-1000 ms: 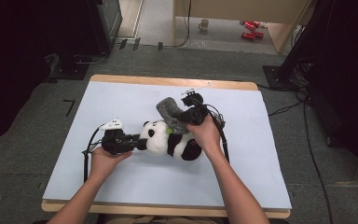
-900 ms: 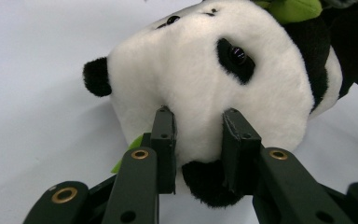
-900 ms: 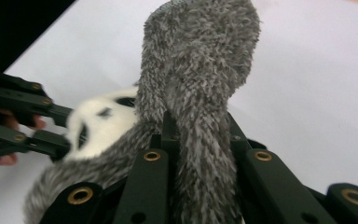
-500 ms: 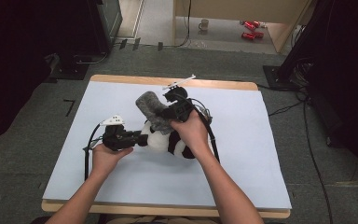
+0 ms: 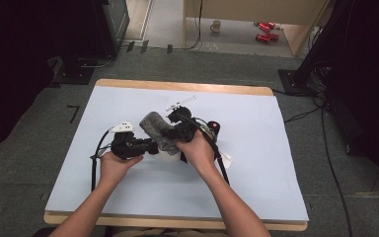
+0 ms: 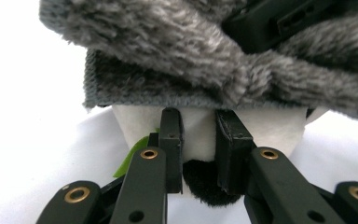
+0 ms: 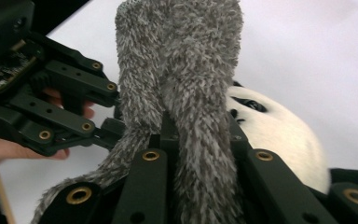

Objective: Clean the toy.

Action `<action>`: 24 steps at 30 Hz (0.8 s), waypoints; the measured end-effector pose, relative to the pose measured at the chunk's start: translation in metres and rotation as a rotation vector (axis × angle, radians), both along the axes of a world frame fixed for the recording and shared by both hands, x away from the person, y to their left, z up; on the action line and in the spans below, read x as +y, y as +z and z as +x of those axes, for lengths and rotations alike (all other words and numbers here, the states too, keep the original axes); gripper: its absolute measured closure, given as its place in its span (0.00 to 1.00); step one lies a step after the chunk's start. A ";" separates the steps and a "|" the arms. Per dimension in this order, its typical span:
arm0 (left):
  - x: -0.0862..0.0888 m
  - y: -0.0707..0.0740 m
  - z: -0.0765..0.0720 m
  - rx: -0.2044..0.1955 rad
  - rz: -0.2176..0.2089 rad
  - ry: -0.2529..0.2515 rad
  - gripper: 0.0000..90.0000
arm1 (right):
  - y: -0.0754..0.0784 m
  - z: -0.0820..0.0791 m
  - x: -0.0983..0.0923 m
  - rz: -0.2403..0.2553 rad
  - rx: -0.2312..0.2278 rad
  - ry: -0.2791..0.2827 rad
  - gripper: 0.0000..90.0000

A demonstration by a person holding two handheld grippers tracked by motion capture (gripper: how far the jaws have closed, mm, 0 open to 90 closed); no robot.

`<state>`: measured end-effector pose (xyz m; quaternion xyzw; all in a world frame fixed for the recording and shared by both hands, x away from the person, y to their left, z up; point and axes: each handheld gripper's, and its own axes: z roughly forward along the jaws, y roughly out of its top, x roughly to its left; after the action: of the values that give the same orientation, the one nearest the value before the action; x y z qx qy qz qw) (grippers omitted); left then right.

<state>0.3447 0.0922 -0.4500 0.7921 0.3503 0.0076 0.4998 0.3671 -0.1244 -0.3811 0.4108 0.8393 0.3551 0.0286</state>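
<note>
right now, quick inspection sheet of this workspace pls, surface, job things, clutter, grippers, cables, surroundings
surface: pale blue table top on a wooden board, bare around the work.
job's things: panda plush lying mid-table; grey furry hat drawn over its head.
clutter: nothing seen on the table.
grippers: left gripper has just been closing, its pads on the white plush under the hat's knit rim; right gripper shut on the hat's fur.
cables: black cable loops from the left gripper; another trails from the right.
surroundings: grey floor, mug, red items, floor cables at right.
</note>
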 end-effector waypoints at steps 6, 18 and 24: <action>0.001 -0.002 0.002 0.010 -0.011 -0.007 0.84 | 0.007 0.002 -0.020 -0.027 -0.018 -0.048 0.86; 0.004 -0.005 0.003 0.011 -0.016 -0.025 0.84 | 0.012 0.014 -0.057 -0.139 -0.052 -0.142 0.87; 0.005 -0.006 0.003 0.027 -0.040 -0.020 0.84 | 0.018 0.020 -0.074 -0.039 -0.004 -0.190 0.87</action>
<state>0.3477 0.0977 -0.4564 0.7856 0.3492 -0.0151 0.5106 0.3868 -0.1987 -0.3629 0.4870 0.8034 0.3350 0.0718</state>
